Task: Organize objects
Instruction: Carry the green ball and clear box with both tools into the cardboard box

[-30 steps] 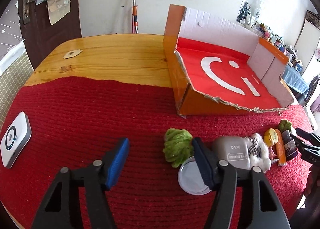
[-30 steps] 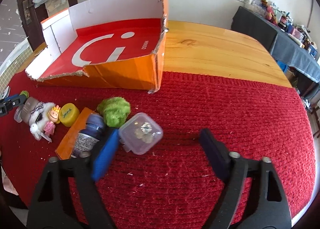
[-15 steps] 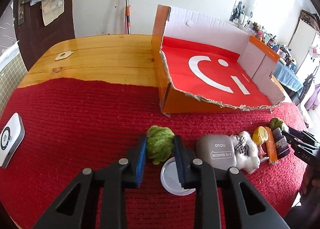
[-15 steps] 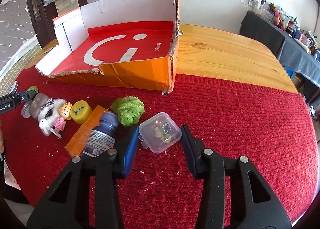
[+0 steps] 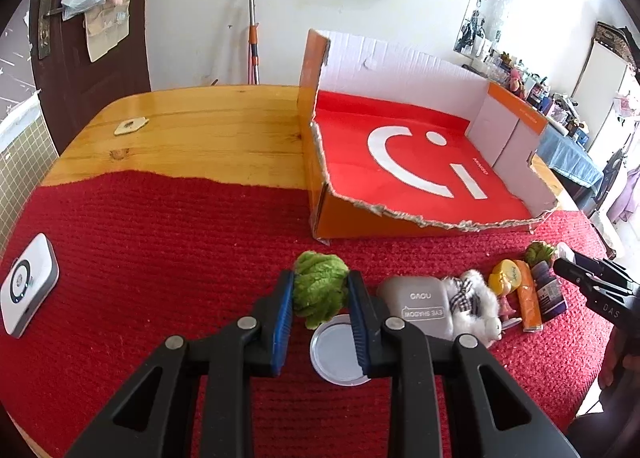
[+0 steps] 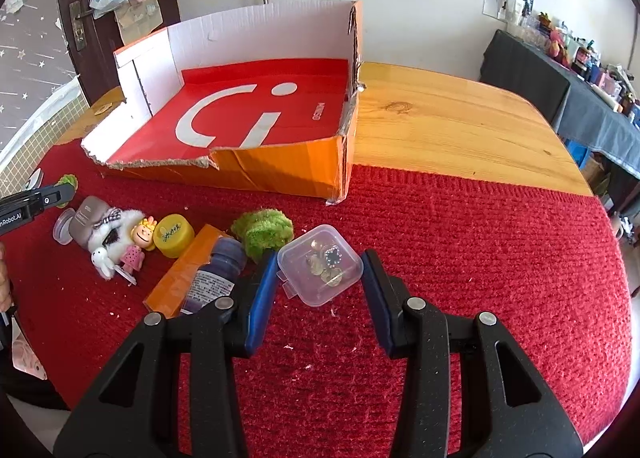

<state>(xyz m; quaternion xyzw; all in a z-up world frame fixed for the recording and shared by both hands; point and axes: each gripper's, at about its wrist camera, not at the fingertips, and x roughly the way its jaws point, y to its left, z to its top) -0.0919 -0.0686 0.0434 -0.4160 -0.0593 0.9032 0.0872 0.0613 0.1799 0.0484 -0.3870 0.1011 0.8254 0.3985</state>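
Note:
My left gripper (image 5: 320,290) is shut on a green fuzzy ball (image 5: 320,290), held just over the red cloth above a round metal lid (image 5: 336,354). My right gripper (image 6: 320,278) has its blue pads on both sides of a small clear plastic box (image 6: 320,264) with trinkets inside; the pads touch or nearly touch it. The open red and orange cardboard box (image 5: 420,165) stands behind, also in the right wrist view (image 6: 248,125). A second green fuzzy ball (image 6: 262,232) lies left of the clear box.
On the red cloth (image 6: 480,258) lie a grey eye-shadow case (image 5: 424,306), a white plush (image 5: 476,306), a small doll (image 6: 138,246), a yellow cap (image 6: 174,236), an orange packet (image 6: 180,274) and a dark bottle (image 6: 216,278). A white device (image 5: 26,284) lies far left.
Both grippers closed from wide open: the left onto the green ball, the right around the clear box. Both moved forward toward the cardboard box.

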